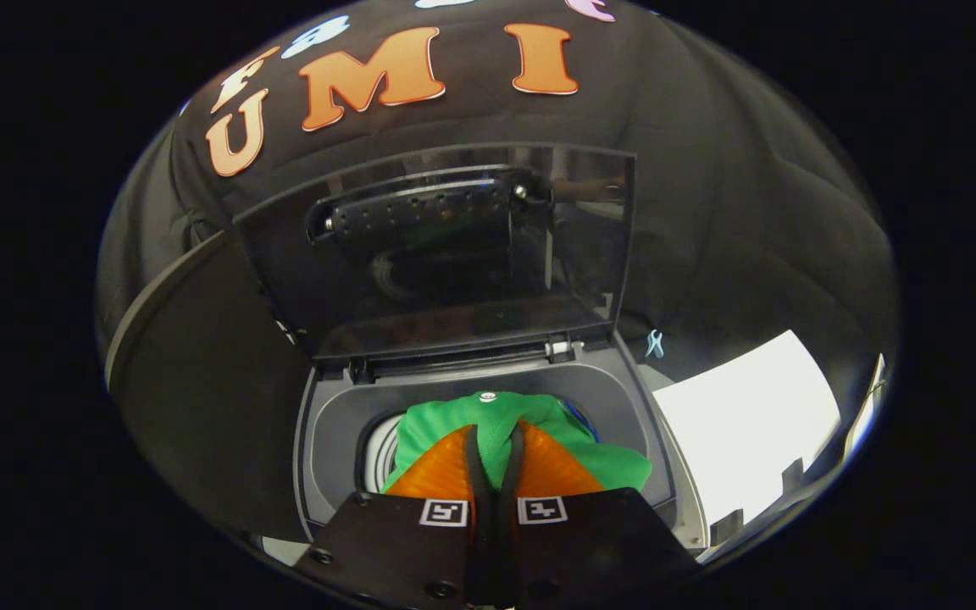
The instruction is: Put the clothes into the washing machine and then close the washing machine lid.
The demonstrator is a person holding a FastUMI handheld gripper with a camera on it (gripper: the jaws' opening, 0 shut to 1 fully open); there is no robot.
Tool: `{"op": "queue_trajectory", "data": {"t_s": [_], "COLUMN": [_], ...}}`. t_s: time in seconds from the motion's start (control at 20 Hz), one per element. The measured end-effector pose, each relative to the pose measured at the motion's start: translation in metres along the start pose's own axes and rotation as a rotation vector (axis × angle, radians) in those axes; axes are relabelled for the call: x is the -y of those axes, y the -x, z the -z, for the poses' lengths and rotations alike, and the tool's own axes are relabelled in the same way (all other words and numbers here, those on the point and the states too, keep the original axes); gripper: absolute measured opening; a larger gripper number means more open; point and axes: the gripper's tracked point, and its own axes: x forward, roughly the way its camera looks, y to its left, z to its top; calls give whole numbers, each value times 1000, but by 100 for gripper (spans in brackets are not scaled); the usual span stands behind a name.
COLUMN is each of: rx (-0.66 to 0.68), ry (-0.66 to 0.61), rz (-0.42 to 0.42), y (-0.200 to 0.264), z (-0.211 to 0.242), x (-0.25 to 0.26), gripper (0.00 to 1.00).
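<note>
We hold our gripper [494,440] with both fingers clamped on one green fabric garment [496,424], above the opening of one dark grey washing machine [331,424]; its one tinted lid [454,246] stands up.

A: What is the gripper [495,440] holding?
B: A green cloth [488,419]. Both fingers pinch it tight, right over the hole of the washing machine [331,428].
A: And the lid [446,254]?
B: It stands up, wide open.

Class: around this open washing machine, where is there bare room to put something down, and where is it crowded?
Free: the white surface beside the washing machine. Crowded: its opening, where the gripper, shut on the green garment, hangs below the raised lid.
</note>
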Motion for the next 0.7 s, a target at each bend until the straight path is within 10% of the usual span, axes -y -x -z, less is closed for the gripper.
{"op": "queue_trajectory", "data": {"t_s": [0.7], "rx": [-234], "ry": [107], "rz": [-12], "y": [-76], "z": [87], "x": [-16], "gripper": [8]}}
